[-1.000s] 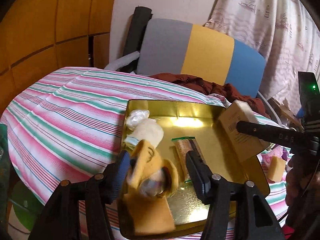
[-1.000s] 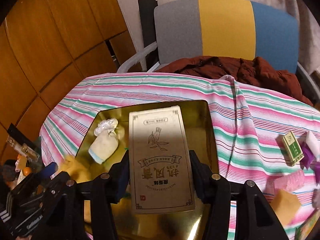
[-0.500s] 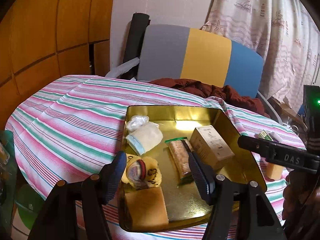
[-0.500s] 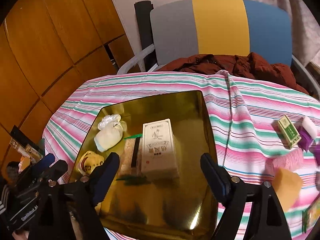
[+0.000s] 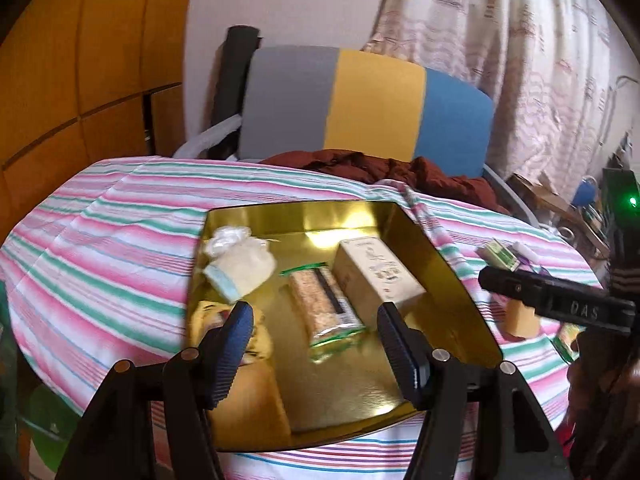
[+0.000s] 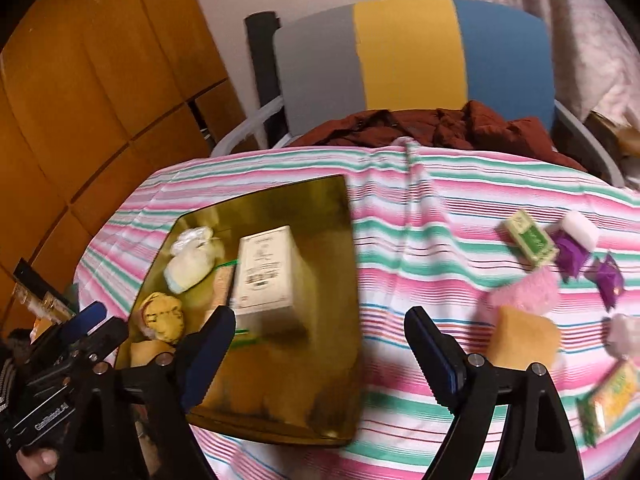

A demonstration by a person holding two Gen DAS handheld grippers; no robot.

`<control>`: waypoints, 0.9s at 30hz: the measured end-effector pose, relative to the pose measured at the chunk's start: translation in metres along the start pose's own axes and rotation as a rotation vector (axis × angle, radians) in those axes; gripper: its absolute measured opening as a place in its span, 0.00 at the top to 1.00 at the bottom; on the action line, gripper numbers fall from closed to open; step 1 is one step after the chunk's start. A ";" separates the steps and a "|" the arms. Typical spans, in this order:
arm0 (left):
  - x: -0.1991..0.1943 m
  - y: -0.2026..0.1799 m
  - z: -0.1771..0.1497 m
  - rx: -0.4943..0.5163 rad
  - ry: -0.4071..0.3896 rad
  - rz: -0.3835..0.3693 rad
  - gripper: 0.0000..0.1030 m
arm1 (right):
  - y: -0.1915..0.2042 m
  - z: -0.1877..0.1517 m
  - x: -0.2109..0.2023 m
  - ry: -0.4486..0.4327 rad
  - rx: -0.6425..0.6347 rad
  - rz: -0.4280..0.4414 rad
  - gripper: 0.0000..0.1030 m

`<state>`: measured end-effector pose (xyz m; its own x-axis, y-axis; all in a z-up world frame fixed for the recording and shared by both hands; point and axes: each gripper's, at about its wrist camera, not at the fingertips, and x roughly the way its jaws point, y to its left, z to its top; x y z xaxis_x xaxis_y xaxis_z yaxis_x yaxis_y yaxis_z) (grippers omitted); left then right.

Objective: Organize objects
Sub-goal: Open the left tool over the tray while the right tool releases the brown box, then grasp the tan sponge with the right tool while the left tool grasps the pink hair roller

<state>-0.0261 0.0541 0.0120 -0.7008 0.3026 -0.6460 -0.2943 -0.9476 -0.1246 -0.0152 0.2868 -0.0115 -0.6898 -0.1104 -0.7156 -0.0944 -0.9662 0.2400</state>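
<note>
**Both tools empty; loose items lie to your right**

Behind the round bench (image 6: 460, 184) with its pink, green and white striped cloth you have a chair (image 6: 408, 52) with a grey, yellow and blue back, a rust-brown garment (image 6: 440, 124) heaped on its seat, wood panelling to the left and a pale curtain to the right.

The gold tray (image 5: 452, 276) sits on the left part of the bench. In it lie a cream box (image 5: 376, 272), flat with its long axis running away from you, a clear-wrapped snack bar (image 5: 320, 300) alongside it on the left, a white pouch (image 5: 240, 264) toward the far left corner, a yellow plush toy (image 6: 162, 316) nearer you, and a tan sponge (image 5: 248, 396) at the near left.

Your left tool (image 5: 316, 344) hangs over the near part of the tray, jaws wide and holding nothing. Your right tool (image 6: 320, 344) is just as wide and empty, straddling the tray's right edge.

Outside the tray, all to the right: a yellow sponge (image 6: 524, 336) just beside the right tool's right finger, a pink sponge (image 6: 528, 292) beyond it, then a green box (image 6: 530, 238), purple wrappers (image 6: 576, 252) and a white block (image 6: 580, 228) farther off. Your right hand is clearly the nearer; the yellow sponge looks like the next pick, reached by swinging right.
</note>
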 end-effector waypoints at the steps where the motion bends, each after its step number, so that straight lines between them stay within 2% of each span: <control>1: 0.000 -0.005 0.000 0.011 0.000 -0.015 0.37 | -0.008 0.000 -0.002 -0.001 0.012 -0.009 0.16; 7: 0.002 -0.028 -0.004 0.072 0.007 -0.084 0.37 | -0.078 0.005 -0.024 -0.010 0.111 -0.090 0.15; 11: 0.004 -0.043 -0.003 0.103 0.013 -0.119 0.37 | -0.136 0.005 -0.036 -0.016 0.215 -0.141 0.10; 15: 0.009 -0.056 -0.004 0.126 0.030 -0.133 0.37 | -0.170 -0.001 -0.024 0.061 0.271 -0.097 0.08; 18: 0.013 -0.065 -0.005 0.148 0.041 -0.136 0.37 | -0.171 -0.007 -0.007 0.129 0.271 -0.059 0.07; 20: 0.014 -0.072 -0.005 0.164 0.047 -0.146 0.37 | -0.161 -0.010 0.001 0.160 0.220 -0.049 0.07; 23: 0.017 -0.082 -0.001 0.182 0.055 -0.164 0.37 | -0.147 -0.012 0.012 0.188 0.135 -0.086 0.07; 27: 0.023 -0.094 0.004 0.194 0.062 -0.184 0.37 | -0.150 -0.017 0.023 0.223 0.110 -0.116 0.07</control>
<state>-0.0170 0.1504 0.0119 -0.5850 0.4550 -0.6714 -0.5357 -0.8383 -0.1014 -0.0052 0.4257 -0.0751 -0.4955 -0.0604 -0.8665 -0.2494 -0.9457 0.2085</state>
